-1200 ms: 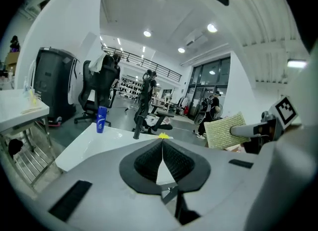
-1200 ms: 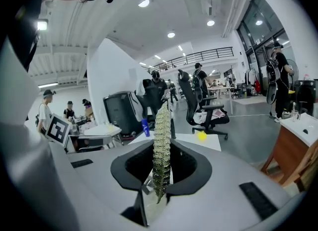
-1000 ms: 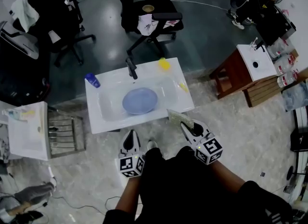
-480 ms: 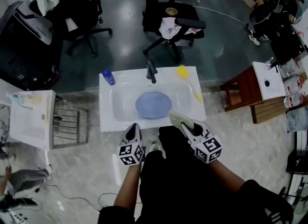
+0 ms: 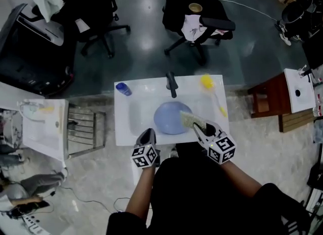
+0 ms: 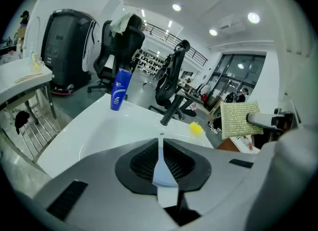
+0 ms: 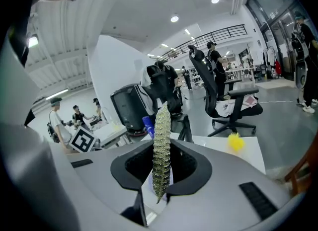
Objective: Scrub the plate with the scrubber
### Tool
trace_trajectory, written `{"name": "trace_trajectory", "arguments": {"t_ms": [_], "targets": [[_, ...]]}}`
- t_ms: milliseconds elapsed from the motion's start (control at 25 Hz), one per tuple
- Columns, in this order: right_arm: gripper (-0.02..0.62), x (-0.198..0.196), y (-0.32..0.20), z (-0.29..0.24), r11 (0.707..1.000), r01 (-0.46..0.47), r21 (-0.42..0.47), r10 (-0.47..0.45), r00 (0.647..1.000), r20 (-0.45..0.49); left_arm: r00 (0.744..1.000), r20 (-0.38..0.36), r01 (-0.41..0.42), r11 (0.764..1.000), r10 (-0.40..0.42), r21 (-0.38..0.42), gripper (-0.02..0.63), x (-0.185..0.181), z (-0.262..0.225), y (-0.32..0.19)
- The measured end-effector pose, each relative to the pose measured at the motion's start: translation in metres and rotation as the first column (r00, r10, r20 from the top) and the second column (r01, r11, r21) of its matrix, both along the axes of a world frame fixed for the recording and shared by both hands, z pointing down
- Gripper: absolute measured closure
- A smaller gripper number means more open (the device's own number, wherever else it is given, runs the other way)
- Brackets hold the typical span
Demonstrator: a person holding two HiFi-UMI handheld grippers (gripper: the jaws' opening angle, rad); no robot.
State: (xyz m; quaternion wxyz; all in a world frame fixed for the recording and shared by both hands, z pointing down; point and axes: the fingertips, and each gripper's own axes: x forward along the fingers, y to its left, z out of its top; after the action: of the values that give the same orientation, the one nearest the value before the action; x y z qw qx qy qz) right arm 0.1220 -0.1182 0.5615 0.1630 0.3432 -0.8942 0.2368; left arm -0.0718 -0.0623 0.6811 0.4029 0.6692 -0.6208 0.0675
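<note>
L gripper | R gripper | grey, b/w marker cubes | blk top

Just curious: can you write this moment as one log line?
right gripper: shut on scrubber by plate | left gripper: shut, empty | plate: in sink

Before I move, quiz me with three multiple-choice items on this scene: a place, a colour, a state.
1. The bottle stands on the sink at: A far left corner; B far right corner; C near edge.
2. The plate is: A white; B blue; C yellow.
3. The right tongs are: A open; B shut, empty; C shut on the scrubber.
Answers: A, it stands left of the faucet; B, blue in the head view; C, the scrubber is pinched between the jaws.
</note>
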Motion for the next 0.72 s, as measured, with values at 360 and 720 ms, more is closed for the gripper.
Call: {"name": "trace_trajectory", "arguments": {"t_ms": [360, 720], "targets": [[0.534, -0.016, -0.034, 0.051, 0.989, 0.088, -0.115, -0.089, 0.996, -0.001, 0.999, -0.012, -0.048, 0.981, 0.046, -0.188, 0.491, 0.003, 0.066, -0.036], [0.534, -0.025, -0.046, 0.09, 0.976, 0.138, -0.17, -0.142, 0.99, -0.007, 0.991, 0.052, -0.092, 0.921, 0.121, -0.379, 0.438, 0.004, 0.121, -0.049]]}}
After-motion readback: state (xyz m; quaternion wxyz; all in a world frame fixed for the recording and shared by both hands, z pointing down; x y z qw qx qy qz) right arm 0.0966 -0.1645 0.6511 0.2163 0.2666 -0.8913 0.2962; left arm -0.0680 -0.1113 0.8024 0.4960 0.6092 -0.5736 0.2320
